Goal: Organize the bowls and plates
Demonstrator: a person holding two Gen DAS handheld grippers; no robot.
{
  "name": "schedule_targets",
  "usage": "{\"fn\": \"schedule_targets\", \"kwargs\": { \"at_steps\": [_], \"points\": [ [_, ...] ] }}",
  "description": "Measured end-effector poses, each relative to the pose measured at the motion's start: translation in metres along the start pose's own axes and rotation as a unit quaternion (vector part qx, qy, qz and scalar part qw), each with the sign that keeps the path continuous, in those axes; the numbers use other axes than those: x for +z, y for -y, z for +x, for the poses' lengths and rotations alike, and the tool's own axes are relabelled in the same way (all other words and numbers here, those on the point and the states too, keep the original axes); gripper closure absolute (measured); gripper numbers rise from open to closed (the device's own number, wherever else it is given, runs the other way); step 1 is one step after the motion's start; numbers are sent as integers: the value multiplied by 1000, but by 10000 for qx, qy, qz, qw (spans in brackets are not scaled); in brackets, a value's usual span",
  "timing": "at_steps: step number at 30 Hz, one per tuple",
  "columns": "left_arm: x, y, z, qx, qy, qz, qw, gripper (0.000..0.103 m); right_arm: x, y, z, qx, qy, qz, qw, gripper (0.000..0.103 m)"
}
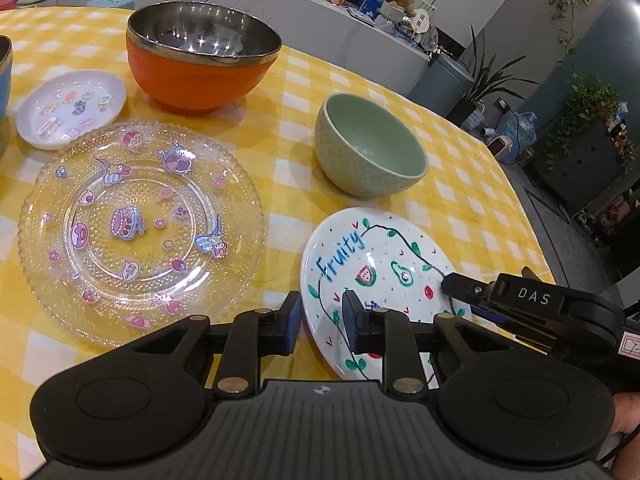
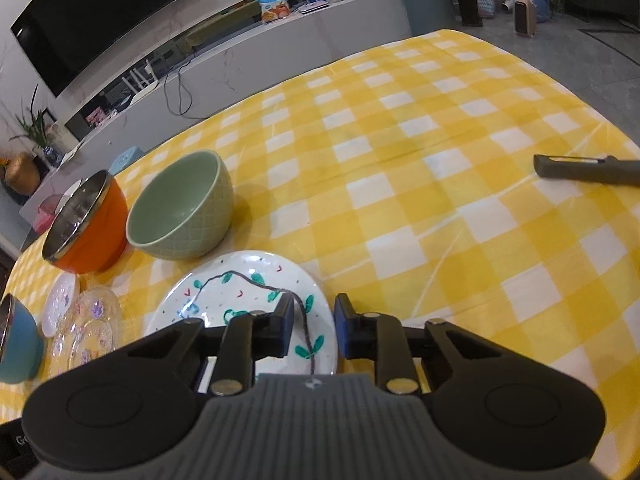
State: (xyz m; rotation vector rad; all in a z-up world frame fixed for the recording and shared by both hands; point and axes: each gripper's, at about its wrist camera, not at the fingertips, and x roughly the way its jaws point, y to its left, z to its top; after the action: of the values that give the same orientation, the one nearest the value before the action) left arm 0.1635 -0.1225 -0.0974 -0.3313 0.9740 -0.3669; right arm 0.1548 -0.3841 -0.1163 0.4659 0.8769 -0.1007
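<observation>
Two tongs [image 1: 320, 322] [image 2: 311, 330], four bowls, three plates

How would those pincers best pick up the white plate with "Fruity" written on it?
By its rim. The Fruity plate lies flat on the tablecloth, so only the thin raised edge offers a pinch: one finger above, one below. The right gripper is open at the plate's near right edge, a sensible side, since the green bowl crowds the far edge.

Left gripper [image 1: 318, 320]: jaws parted with a gap between the blue pads, pointing forward and down, nothing clamped between them.
Right gripper [image 2: 311, 330]: jaws parted, angled downward.
Right gripper in the left wrist view [image 1: 448, 286]: reaches in from the right, low.
</observation>
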Motion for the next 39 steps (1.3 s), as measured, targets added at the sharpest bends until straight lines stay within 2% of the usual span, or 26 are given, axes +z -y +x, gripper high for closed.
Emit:
{"fn": "schedule_targets", "kwargs": {
  "at_steps": [1,3,6,14,22,27,39],
  "points": [
    [0,0,-1,-4,10,31,10000,82,0,0,0,-10,7,9,10000,86],
    [0,0,-1,49,40,90,9999,88,-1,-1,-1,-37,27,-31,10000,86],
    [1,-3,0,23,30,5,10000,90,-1,0,-1,-27,34,-22,10000,88],
    [7,-2,-20,54,207,75,9997,90,-6,1,-12,190,-81,74,9998,94],
    [-1,-10,-49,184,356,45,9992,90,-20,-5,-23,600,-325,246,9974,95],
    [-8,-24,-77,325,480,-66,9983,90,-30,-15,-33,996,-516,458,9926,96],
    [-19,-78,-149,736,774,-415,9934,91,-69,-91,-59,1559,-577,-153,9860,97]
  ]
}}
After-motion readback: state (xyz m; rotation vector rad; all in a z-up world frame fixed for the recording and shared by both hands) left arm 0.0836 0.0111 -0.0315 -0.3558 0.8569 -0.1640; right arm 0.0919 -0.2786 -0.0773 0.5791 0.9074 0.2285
